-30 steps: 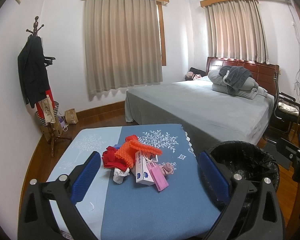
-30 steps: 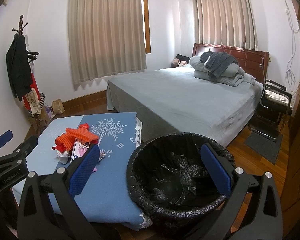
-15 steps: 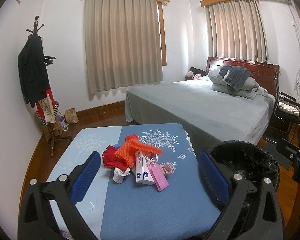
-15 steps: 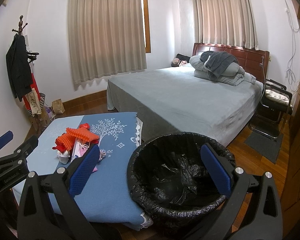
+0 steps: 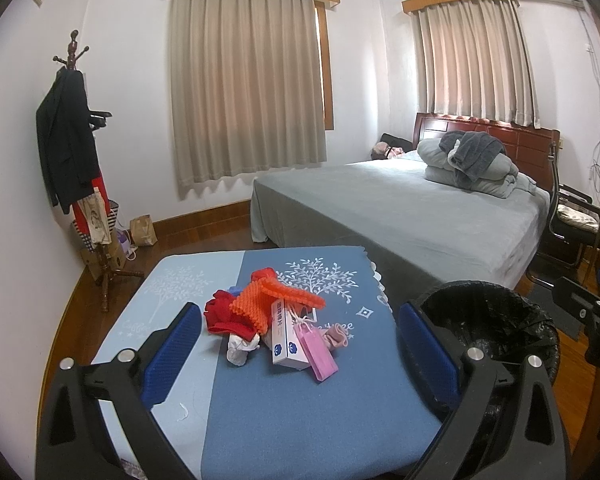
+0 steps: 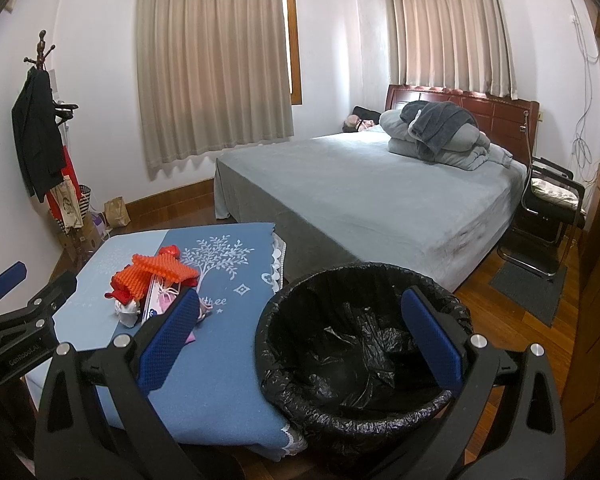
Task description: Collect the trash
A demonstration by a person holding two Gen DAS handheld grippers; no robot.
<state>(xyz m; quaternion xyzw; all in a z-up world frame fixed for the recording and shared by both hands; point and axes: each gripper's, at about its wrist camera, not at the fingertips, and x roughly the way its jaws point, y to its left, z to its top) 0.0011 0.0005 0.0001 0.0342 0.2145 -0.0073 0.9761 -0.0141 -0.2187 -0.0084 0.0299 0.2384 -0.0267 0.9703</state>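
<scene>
no movement | crinkled black bin liner (image 6: 356,344) | ribbed orange mesh (image 5: 260,304) on table

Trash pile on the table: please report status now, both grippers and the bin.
Left gripper open, empty. Right gripper open, empty. Trash pile untouched on blue table. Black-lined bin beside table, nothing blocking.

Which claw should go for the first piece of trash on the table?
Left. The left claw is open and frames the trash pile straight ahead. The right claw is open too, but faces the bin, with the pile off to its left.
</scene>
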